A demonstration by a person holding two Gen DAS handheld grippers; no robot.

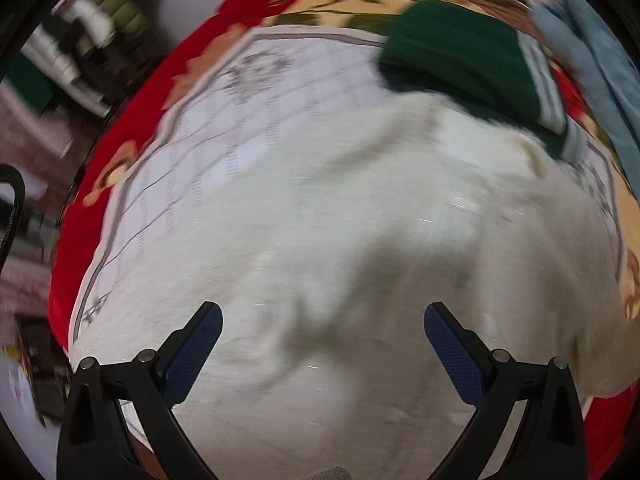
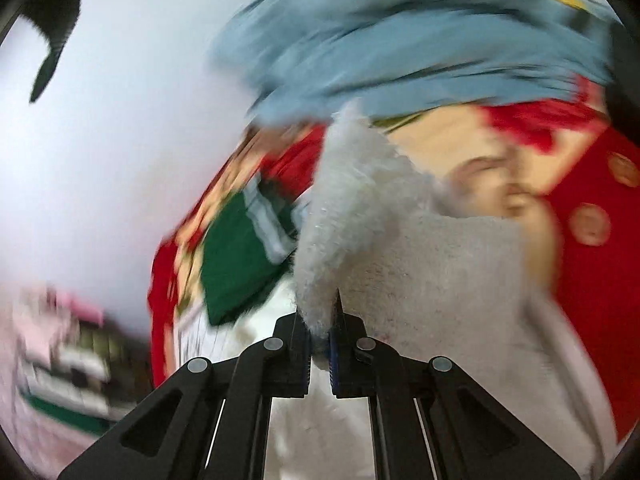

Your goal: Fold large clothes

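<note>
right gripper pinches the white fleece, left gripper spread above it

the left gripper (image 1: pixel 323 354) hangs with its fingers wide apart and nothing between them. directly below and ahead of it spreads the white fleece garment (image 1: pixel 360 248), a large fluffy piece that fills most of the left wrist view. it lies on a pale grid-patterned cloth (image 1: pixel 224 120), which shows ahead and to the left of the gripper, and that cloth in turn lies on a red floral blanket (image 1: pixel 120 128) that rims the scene on the far left and far side. ahead and to the right of the left gripper, a folded dark green garment (image 1: pixel 460 56) with grey stripes sits at the far edge of the fleece, touching or overlapping it. further right still is a light blue garment (image 1: pixel 592 52).

the right gripper (image 2: pixel 319 354) has its fingers drawn together, clamped on a fold of the white fleece garment (image 2: pixel 360 216), which rises in a ridge straight ahead of the fingers. to the left of that ridge is the dark green garment (image 2: pixel 232 268); beyond it the light blue garment (image 2: pixel 400 36) is piled at the far side. the red floral blanket (image 2: pixel 592 264) shows to the right. both views are blurred.
</note>
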